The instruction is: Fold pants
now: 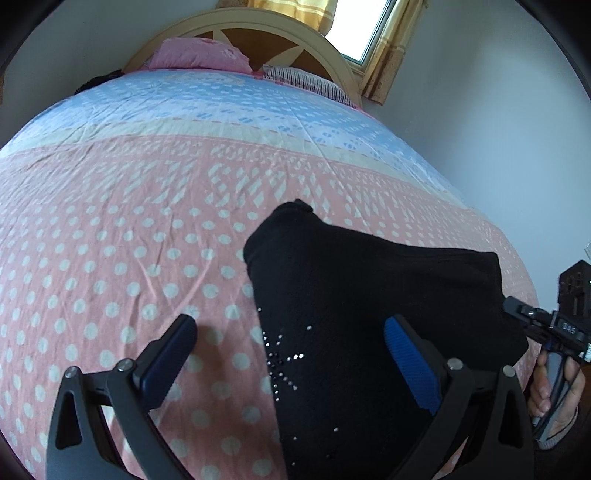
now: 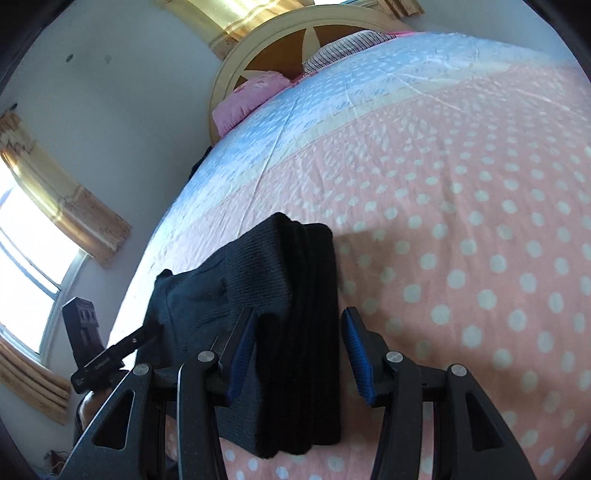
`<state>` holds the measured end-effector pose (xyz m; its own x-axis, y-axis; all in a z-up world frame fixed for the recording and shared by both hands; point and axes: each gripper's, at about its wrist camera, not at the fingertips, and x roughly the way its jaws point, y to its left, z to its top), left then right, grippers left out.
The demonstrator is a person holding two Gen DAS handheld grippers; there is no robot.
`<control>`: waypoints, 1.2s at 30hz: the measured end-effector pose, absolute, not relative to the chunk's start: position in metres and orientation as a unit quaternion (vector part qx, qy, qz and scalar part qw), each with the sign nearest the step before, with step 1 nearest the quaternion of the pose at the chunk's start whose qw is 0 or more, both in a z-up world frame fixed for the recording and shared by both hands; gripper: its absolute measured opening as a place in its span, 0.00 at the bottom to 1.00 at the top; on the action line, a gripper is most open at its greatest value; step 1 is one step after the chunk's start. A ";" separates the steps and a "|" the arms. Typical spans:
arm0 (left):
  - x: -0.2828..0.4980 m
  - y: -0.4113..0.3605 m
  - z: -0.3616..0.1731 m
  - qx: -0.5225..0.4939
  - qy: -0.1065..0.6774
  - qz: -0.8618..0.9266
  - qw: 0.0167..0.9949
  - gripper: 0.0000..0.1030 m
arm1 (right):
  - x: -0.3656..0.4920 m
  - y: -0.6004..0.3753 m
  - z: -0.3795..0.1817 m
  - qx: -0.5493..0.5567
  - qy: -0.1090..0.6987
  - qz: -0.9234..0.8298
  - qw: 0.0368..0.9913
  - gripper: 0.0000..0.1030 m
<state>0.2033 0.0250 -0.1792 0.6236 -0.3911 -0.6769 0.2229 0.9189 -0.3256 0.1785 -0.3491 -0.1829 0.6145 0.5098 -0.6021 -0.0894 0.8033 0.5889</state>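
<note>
The left gripper (image 1: 291, 358) stood wide open and held nothing; the black pants (image 1: 369, 295) lay on the bedspread (image 1: 110, 240) under its right finger, the left finger over bare cloth. The right gripper (image 2: 297, 354) stood half open, straddling the stacked folded edge without visibly pinching it. Judged step: the fold appeared complete, at release or final tidying. The next move likely called for lifting both grippers clear without dragging the layers.

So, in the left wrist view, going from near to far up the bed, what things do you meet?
left gripper → black pants → pink dotted bedsheet → pink pillow → headboard → window
</note>
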 end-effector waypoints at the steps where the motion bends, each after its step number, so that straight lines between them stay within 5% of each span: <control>1: 0.204 0.024 -0.180 -0.107 0.400 -0.179 0.892 1.00 | 0.179 -0.348 -0.183 0.263 0.404 0.180 0.857 0.48; 3: 0.205 0.024 -0.179 -0.108 0.401 -0.187 0.890 0.99 | 0.176 -0.344 -0.184 0.261 0.408 0.195 0.853 0.46; 10: 0.201 0.018 -0.179 -0.111 0.397 -0.231 0.881 0.62 | 0.172 -0.342 -0.185 0.271 0.398 0.207 0.851 0.30; 16: 0.196 0.024 -0.175 -0.125 0.382 -0.240 0.884 0.26 | 0.161 -0.326 -0.155 0.239 0.371 0.219 0.870 0.27; 36: 0.168 0.122 -0.112 -0.128 0.316 -0.136 0.930 0.21 | 0.258 -0.177 -0.097 0.102 0.382 0.332 0.857 0.27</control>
